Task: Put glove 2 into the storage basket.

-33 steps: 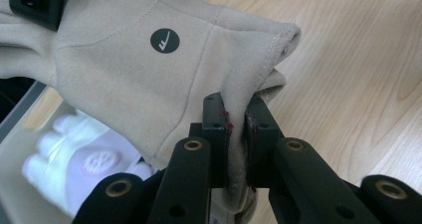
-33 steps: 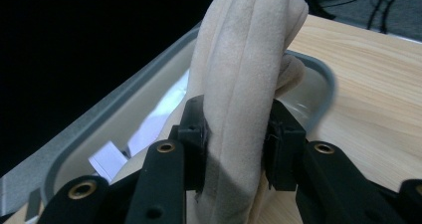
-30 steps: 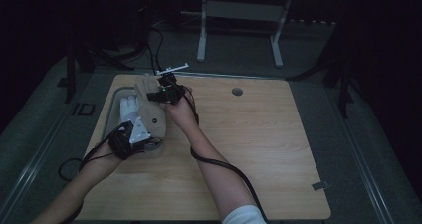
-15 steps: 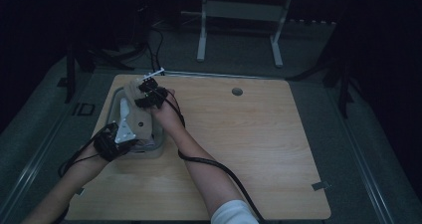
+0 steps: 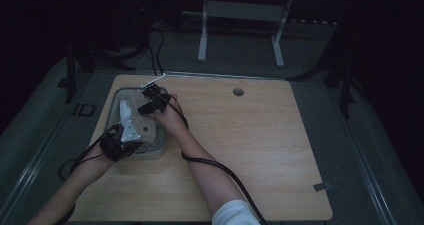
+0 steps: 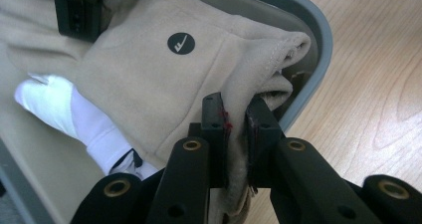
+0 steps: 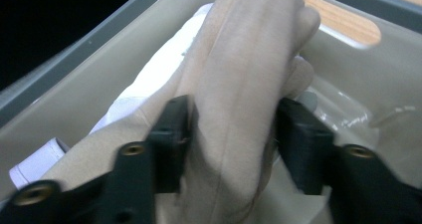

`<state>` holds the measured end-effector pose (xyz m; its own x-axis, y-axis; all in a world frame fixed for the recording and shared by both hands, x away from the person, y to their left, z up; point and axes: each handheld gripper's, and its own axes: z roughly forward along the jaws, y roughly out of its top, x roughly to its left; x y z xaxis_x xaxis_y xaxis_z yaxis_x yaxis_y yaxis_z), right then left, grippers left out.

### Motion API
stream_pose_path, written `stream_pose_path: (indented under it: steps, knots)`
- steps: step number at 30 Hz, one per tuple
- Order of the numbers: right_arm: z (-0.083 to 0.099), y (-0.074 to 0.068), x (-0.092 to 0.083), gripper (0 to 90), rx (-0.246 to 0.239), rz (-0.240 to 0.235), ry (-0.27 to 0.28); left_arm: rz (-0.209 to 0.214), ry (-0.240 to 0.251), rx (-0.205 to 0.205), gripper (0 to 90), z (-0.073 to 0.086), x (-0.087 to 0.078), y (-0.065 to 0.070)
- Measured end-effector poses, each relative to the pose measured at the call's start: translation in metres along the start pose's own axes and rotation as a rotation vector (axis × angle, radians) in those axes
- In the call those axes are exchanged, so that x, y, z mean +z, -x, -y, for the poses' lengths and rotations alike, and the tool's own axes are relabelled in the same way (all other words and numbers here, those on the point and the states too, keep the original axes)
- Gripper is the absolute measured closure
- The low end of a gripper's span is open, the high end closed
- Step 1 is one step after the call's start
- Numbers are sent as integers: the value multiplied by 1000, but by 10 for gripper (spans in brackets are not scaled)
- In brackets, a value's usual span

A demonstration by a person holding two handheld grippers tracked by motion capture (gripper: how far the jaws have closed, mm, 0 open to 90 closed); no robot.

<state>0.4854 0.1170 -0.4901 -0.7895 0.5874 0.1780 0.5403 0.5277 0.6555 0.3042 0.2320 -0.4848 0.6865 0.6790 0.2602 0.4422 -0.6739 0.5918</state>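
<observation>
A beige fleece garment (image 5: 131,116) with a round black check-mark tag lies in a grey bin (image 5: 162,135) at the table's left. My left gripper (image 6: 238,115) is shut on the garment's (image 6: 149,74) folded hem, close to the bin's rim (image 6: 318,40). A white cloth (image 6: 64,109) shows under the fleece. My right gripper (image 7: 234,134) is at the far end of the bin. Its jaws have just been opening, and a bunched roll of the garment (image 7: 249,45) lies loose between them. In the high view the right gripper (image 5: 150,99) hovers over the bin's back end.
The wooden table (image 5: 250,135) stretches bare to the right of the bin, with a round cable hole (image 5: 238,92) near its far edge. A black cable (image 5: 220,167) trails along the right forearm. A white metal stand (image 5: 240,10) is on the floor beyond the table.
Both hands have shifted left and sunk toward the bin, carrying the garment down into it. The right gripper has come in over the bin's far end.
</observation>
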Motion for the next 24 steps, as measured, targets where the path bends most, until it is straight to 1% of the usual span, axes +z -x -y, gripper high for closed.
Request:
stream_pose_path:
  steps: [3,4,5,6,7,8,9,10,11,12,13,14,15,16,17,18,19,20,21,22,24]
  knots:
    - [2,6,-7,314,3,23,15,11,4,-20,794,0,1,-2]
    - [3,8,-10,275,2,24,23,7,9,-21,779,0,1,-2]
    - [3,10,-14,249,2,30,26,-1,19,-27,742,-1,0,-1]
    - [4,12,-18,230,-2,28,25,-10,29,-37,691,-1,-2,-1]
    - [5,14,-22,227,-8,26,34,-19,37,-45,614,-2,-4,-1]
    - [6,15,-26,222,-5,25,43,-15,42,-57,540,-3,-5,-1]
    - [7,16,-31,219,-5,25,57,-11,44,-64,498,-4,-7,0]
    - [9,18,-35,212,-4,17,67,-17,47,-61,454,-5,-8,1]
    - [11,19,-38,200,-3,7,71,9,53,-64,380,-6,-10,3]
    - [13,20,-41,196,-12,9,77,13,55,-72,315,-7,-11,4]
    - [15,20,-44,189,-25,11,78,4,61,-83,296,-8,-13,5]
    - [18,20,-48,184,-31,12,81,7,77,-89,266,-9,-15,6]
    - [20,21,-51,184,-33,13,90,15,95,-103,247,-10,-16,8]
    - [22,21,-53,178,-44,17,98,13,111,-117,229,-11,-17,9]
    - [25,20,-56,172,-60,24,106,13,111,-117,188,-11,-17,9]
    - [28,20,-58,173,-71,26,108,31,140,-137,165,-13,-20,12]
    - [31,19,-61,173,-84,19,110,42,157,-148,165,-14,-20,14]
    - [34,18,-63,173,-100,15,111,54,178,-154,164,-15,-21,17]
    - [34,18,-63,173,-100,15,111,54,178,-154,154,-15,-21,17]
    - [38,18,-66,172,-115,18,108,62,206,-152,154,-17,-20,23]
    - [46,17,-74,159,-139,12,110,71,218,-143,149,-20,-19,30]
